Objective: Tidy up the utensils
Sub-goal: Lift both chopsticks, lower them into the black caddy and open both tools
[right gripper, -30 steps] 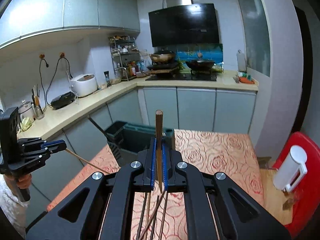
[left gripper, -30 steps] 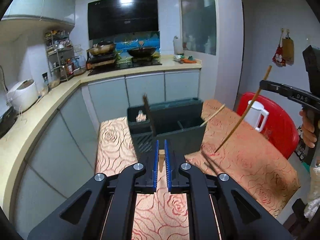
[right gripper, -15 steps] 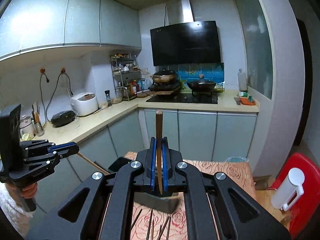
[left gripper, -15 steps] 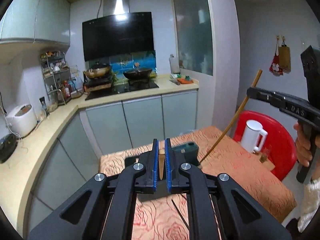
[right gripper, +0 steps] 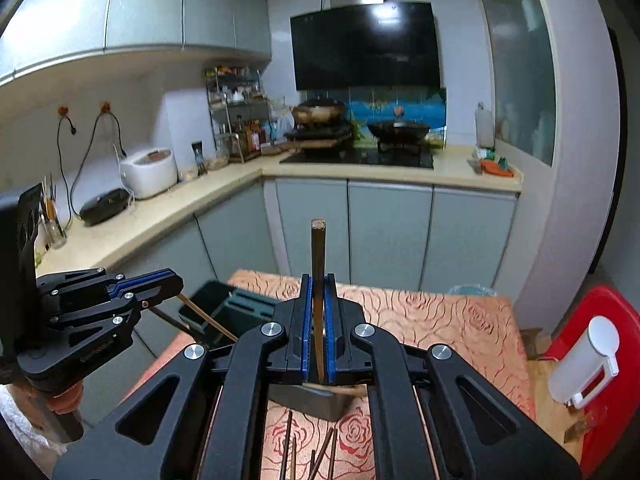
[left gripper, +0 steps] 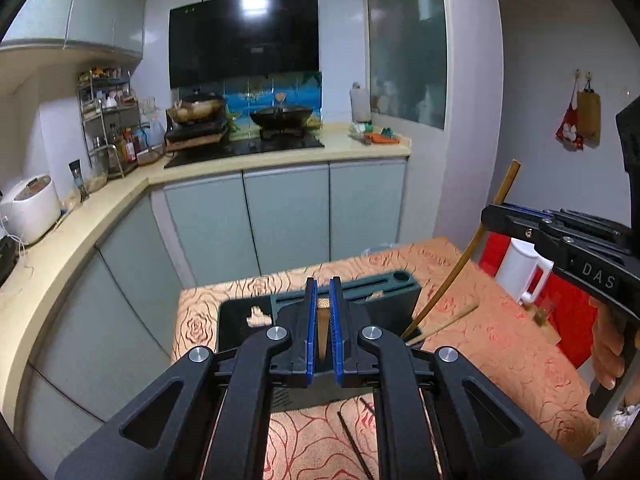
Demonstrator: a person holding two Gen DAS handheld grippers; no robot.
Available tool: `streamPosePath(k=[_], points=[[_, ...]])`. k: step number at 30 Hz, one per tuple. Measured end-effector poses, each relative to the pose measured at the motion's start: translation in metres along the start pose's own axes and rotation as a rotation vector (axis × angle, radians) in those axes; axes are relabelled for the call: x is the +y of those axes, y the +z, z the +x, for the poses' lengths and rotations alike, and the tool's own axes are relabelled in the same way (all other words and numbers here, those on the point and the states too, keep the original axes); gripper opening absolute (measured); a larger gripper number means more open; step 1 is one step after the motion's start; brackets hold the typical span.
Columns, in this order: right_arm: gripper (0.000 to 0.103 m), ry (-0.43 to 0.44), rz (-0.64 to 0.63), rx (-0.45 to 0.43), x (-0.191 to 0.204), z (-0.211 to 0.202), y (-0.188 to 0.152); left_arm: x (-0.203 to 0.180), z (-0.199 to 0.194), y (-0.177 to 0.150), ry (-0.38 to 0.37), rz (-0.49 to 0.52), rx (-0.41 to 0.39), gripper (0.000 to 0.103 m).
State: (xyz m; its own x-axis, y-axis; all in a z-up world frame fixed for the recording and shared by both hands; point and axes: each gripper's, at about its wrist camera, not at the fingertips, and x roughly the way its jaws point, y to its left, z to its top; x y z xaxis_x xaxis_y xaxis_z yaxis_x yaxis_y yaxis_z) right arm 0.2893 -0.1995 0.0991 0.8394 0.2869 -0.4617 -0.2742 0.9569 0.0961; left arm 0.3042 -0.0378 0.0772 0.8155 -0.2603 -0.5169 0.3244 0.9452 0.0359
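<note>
A dark green utensil holder point(left gripper: 352, 300) stands on the rose-patterned table point(left gripper: 500, 344); it also shows in the right wrist view point(right gripper: 240, 308). My left gripper point(left gripper: 323, 300) is shut on a wooden chopstick point(left gripper: 322, 328), end-on between the blue pads; its shaft point(right gripper: 206, 322) slants down toward the holder. My right gripper point(right gripper: 318, 292) is shut on another wooden chopstick point(right gripper: 318, 264), held upright; the left wrist view shows this chopstick point(left gripper: 460, 260) with its tip down at the holder's right side. Several dark chopsticks point(right gripper: 308, 456) lie on the cloth in front.
A light chopstick point(left gripper: 448, 320) pokes out by the holder's right side. A white mug point(left gripper: 520, 268) sits on a red stool point(left gripper: 576, 312) right of the table. Kitchen counter, rice cooker point(right gripper: 150, 172) and stove run along the left and back walls.
Both grippers have come back down after rising, so more of the table and holder is in view again. Each still grips its chopstick; the right chopstick's tip is now at the holder.
</note>
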Motion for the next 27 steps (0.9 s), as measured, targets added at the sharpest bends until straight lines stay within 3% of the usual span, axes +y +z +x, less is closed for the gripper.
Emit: streamPosePath(k=[10, 12, 14, 15, 21, 24, 27], points=[[0.009, 0.011, 0.006, 0.025, 0.0, 0.01, -0.012, 0.007, -0.002, -0.01, 0.028, -0.007, 0.001, 0.007], [0.017, 0.011, 0.006, 0.024, 0.0, 0.009, -0.012, 0.007, -0.007, -0.009, 0.026, -0.008, -0.006, 0.02], [0.039, 0.0, 0.01, 0.009, 0.0, 0.006, -0.011, 0.008, -0.012, -0.009, 0.028, -0.012, -0.018, 0.035], [0.043, -0.007, 0.01, -0.002, 0.0, 0.002, -0.011, 0.008, -0.015, -0.009, 0.028, -0.015, -0.024, 0.042], [0.047, -0.01, -0.012, -0.048, 0.003, -0.022, -0.008, 0.008, -0.037, -0.01, 0.052, -0.026, -0.076, 0.073], [0.055, -0.015, -0.01, -0.077, 0.002, -0.039, -0.008, 0.005, -0.052, -0.016, 0.06, -0.022, -0.102, 0.08], [0.057, -0.016, -0.01, -0.098, -0.001, -0.055, -0.011, 0.005, -0.065, -0.026, 0.063, -0.027, -0.109, 0.081]])
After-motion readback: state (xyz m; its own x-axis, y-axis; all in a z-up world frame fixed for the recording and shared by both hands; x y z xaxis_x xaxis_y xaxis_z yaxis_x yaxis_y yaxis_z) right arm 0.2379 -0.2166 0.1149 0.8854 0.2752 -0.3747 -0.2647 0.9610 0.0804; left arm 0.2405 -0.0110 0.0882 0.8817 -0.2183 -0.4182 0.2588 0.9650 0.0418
